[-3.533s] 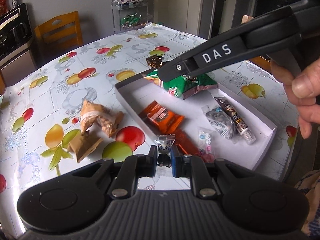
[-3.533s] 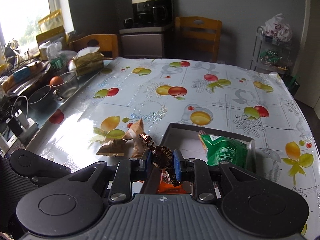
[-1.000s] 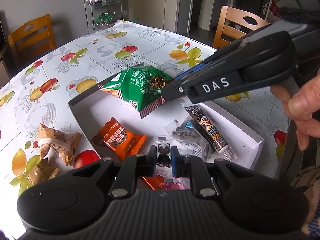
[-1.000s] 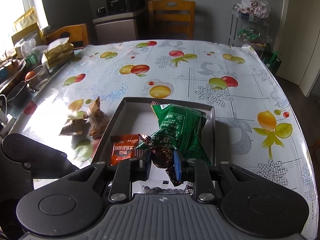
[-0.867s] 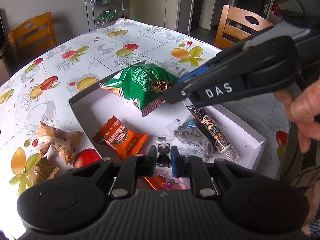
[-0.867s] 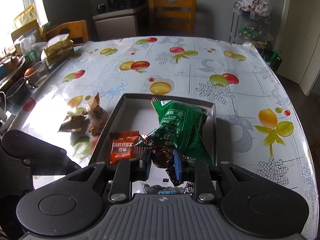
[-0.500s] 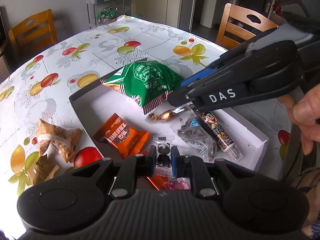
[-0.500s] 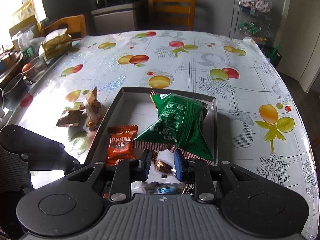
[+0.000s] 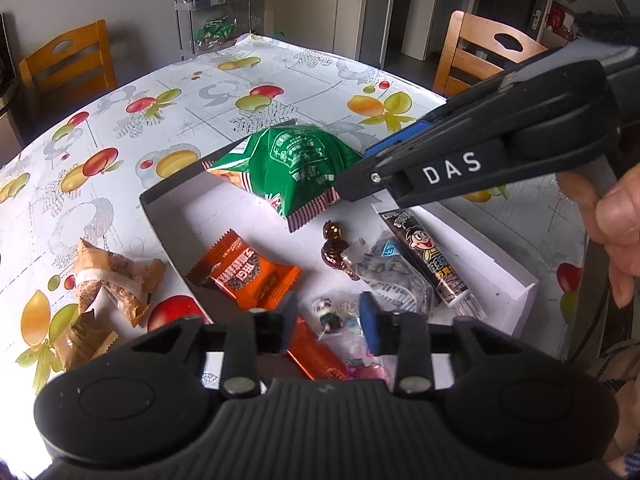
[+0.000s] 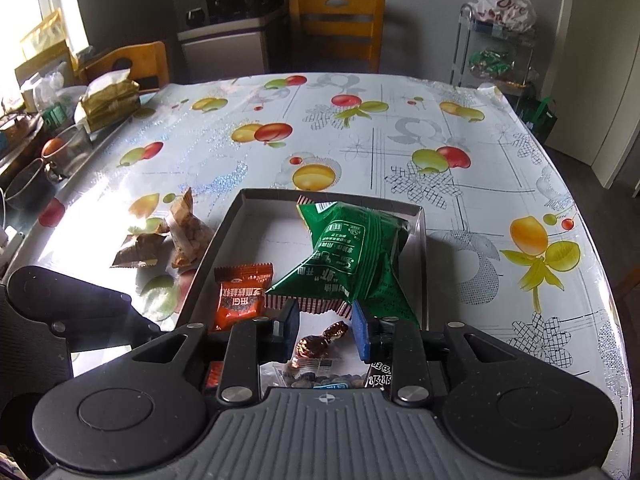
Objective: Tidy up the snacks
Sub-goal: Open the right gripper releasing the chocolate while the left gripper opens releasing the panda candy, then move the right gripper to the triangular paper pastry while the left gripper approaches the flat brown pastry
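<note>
Reading "DAS", right gripper [image 9: 352,188] label

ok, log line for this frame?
left claw: opening, panda candy released | right claw: opening, brown candy dropped | both in box

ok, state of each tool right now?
Left tool: jaws opening, panda candy lies loose between them.
Right tool: jaws opening, brown candy dropped in box.

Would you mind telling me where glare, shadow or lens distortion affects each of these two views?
Right wrist view: window light blows out the tablecloth at left, beside the brown wrapped snacks; the box wall facing the camera is in shadow. Left wrist view: even light, white box floor bright but readable. Fisheye bends the table edge in both; the green bag stays sharp.
</note>
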Available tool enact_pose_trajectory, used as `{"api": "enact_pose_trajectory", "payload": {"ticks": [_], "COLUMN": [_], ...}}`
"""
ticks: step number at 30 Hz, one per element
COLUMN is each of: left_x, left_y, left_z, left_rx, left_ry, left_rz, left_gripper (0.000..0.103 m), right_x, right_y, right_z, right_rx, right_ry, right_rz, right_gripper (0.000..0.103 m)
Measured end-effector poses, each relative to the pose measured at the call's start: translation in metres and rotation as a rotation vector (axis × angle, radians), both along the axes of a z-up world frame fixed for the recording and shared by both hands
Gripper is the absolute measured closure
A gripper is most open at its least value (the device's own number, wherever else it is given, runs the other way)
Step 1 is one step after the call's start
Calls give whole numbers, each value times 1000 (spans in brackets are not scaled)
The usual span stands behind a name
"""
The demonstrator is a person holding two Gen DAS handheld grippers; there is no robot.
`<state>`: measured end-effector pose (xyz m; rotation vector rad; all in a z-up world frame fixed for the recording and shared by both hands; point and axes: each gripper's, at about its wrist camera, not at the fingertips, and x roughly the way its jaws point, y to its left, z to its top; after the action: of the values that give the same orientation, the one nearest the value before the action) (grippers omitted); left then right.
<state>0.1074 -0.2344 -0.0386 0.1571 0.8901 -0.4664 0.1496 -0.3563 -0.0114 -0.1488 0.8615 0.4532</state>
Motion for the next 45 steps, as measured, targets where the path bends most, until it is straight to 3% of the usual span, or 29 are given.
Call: {"api": "enact_pose_trajectory", "payload": {"ticks": [6, 8, 20, 32, 45], "left_x": [-2, -4, -16, -24, -22], "left_y": [1, 3, 32, 83, 132], "left_z": [2, 2, 5, 3, -3], "left_rx": [0, -3, -56, -39, 17], "left_ry": [-4, -10, -15, -8, -18], "left_rz": [-3, 3, 33, 153, 318], "left_gripper": [66, 57, 57, 57, 57], "right_x": [-2, -2, -1, 2, 12], "right_y": [2, 3, 27, 79, 131], "right_z": [5, 7, 17, 15, 6], "right_rx": [8, 13, 39, 40, -12], "right_ry": [-13, -18, -43, -23, -6], "right_rz": [-5, -5, 15, 89, 177], "right_gripper": [72, 72, 66, 64, 50]}}
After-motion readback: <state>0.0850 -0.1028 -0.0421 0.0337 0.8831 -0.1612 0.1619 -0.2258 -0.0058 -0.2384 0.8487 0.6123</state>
